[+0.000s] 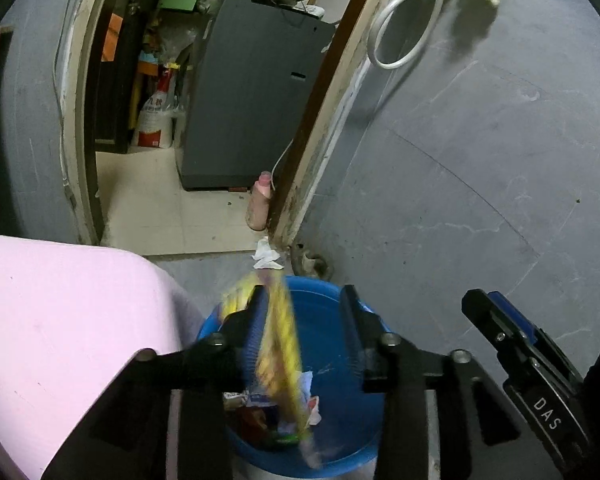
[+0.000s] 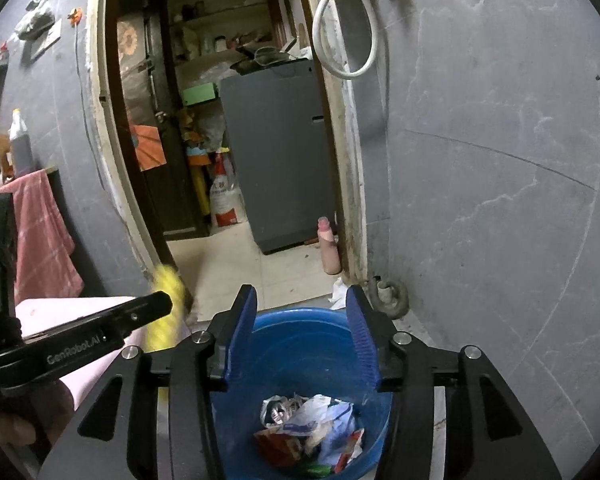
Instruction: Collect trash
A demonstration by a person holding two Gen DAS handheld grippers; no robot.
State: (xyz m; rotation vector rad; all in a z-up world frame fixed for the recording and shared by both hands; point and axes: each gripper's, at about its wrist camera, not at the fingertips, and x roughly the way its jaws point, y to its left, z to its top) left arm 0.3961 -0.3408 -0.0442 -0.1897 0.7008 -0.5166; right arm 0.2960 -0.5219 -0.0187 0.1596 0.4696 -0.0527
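Although blur smears its print past reading, a yellow wrapper hangs between the wide-spread left tongs, against the left finger; whether it is pinned or loose cannot be told. Below sits a blue tub holding crumpled wrappers, its near rim cut off by the frame. Right tongs stand wide over the tub, gripping nothing. White paper lies on the floor by the door frame, partly hidden.

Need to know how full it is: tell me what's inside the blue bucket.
Inside the blue bucket: a pile of crumpled wrappers, white, blue, red and green. Its bottom beneath the pile is covered. A yellow wrapper hangs blurred above it.
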